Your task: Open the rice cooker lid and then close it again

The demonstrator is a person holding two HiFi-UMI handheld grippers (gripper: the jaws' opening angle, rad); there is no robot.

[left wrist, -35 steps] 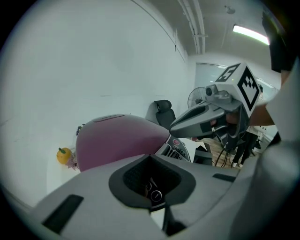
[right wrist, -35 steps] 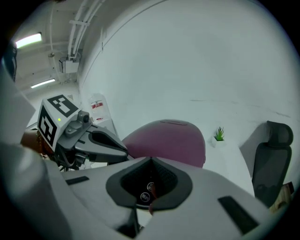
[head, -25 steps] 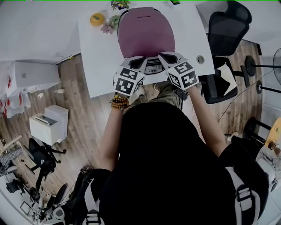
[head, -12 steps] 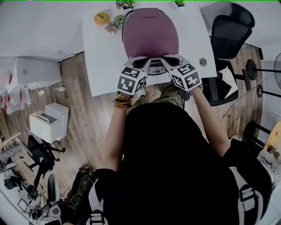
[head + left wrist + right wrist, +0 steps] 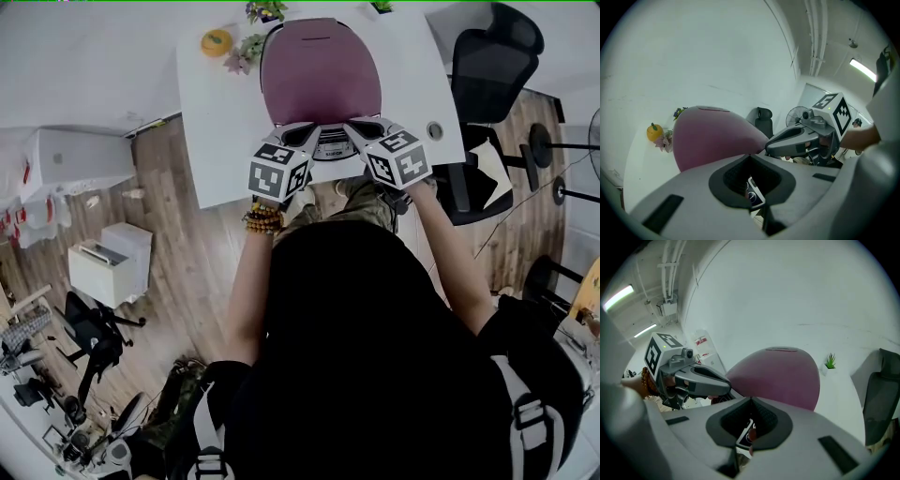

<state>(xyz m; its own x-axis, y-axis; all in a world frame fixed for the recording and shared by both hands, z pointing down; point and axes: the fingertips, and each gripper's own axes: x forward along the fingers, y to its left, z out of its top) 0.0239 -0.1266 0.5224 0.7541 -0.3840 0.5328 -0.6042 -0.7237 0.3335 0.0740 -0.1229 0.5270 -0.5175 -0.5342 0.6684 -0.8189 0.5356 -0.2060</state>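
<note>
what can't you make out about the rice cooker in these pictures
Control panel: head view, mostly covered by left gripper and right gripper; gripper views show only a sliver, print too small.
Whether either gripper touches the rice cooker: contact hidden by gripper bodies.
Small plant: cut off by head view's top edge.

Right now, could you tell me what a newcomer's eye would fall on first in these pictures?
The purple domed lid of the rice cooker, closed, dominates the middle of the white table. The left gripper and right gripper point at the cooker's front from either side, jaws shut and empty. A small orange ornament stands near the table's far left corner.
</note>
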